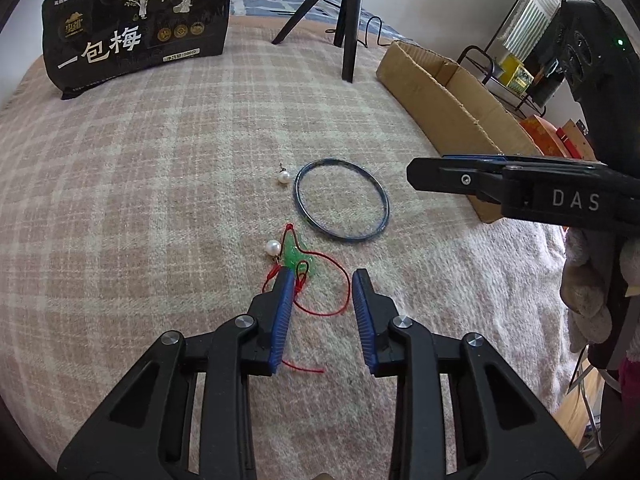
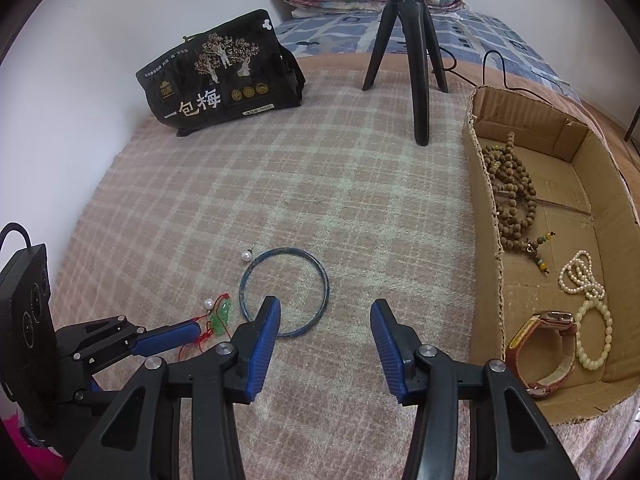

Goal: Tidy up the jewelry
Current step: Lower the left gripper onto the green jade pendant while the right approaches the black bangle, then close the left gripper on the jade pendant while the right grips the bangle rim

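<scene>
A green pendant (image 1: 298, 258) on a red cord (image 1: 340, 292) lies on the plaid blanket, right at my left gripper (image 1: 322, 280), which is open with the cord loop between its fingers. A pearl earring (image 1: 273, 247) lies beside the pendant, a second pearl earring (image 1: 283, 177) farther off. A blue bangle (image 1: 342, 200) lies beyond. My right gripper (image 2: 325, 312) is open and empty, low over the near edge of the bangle (image 2: 285, 292). The pendant (image 2: 222, 316) and the left gripper (image 2: 168, 338) show at its left.
A cardboard box (image 2: 486, 208) at the right holds wooden beads (image 2: 514, 196), a pearl bracelet (image 2: 582, 274), a pale bracelet (image 2: 596, 336) and a watch (image 2: 544, 352). A black bag (image 2: 220, 76) and a tripod (image 2: 412, 52) stand at the back of the blanket.
</scene>
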{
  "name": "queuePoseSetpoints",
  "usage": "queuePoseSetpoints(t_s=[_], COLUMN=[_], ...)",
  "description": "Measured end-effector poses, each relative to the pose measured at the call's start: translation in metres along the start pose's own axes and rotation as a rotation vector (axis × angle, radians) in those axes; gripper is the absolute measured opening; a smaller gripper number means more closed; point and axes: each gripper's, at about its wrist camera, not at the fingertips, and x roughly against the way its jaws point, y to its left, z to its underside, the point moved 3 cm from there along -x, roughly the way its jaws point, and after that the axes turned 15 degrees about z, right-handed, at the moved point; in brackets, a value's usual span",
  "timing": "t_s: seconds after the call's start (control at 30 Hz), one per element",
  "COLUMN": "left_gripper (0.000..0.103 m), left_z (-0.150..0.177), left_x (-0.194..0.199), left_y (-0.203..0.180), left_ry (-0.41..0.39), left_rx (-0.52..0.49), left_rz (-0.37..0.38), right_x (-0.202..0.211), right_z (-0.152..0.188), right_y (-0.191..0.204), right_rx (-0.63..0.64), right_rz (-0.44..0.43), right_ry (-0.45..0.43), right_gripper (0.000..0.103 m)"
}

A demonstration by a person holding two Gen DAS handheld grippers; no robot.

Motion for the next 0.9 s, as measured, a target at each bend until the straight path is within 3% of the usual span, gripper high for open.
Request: queuePoseSetpoints(t_s=[0.43,0.63,0.67,0.8,0.9], left_gripper=[0.026,0.016,0.016,0.016,0.016], left_z=[-0.004,-0.002,-0.002,0.0,0.003], left_x=[-0.019,-0.018,-0.018,-0.018,-0.016], left_y=[0.003,0.006,0.006,0.004,0.004], left_ry=[0.005,-0.01,-0.012,-0.023,-0.026], left_rx=[-0.03,-0.054,-0.054,-0.077,-0.086], left_rz=[-0.068,-0.084,-0.081,-0.097,-0.101], right_x=[-0.032,-0.038,-0.037,-0.035,-0.034], right_z=[-0.007,-0.01,-0.01,-0.009,-0.008], right_y=[0.005,0.013,0.016,0.028,0.036], right_rx=[-0.002,0.002,0.014,0.052,0.085], right_rz=[-0.02,-0.017,-0.014,0.008,-0.003], right_ry=[0.061,0.036,0.029,0.003,-0.003], right_gripper=[0.039,0.038,0.041,0.081,0.083])
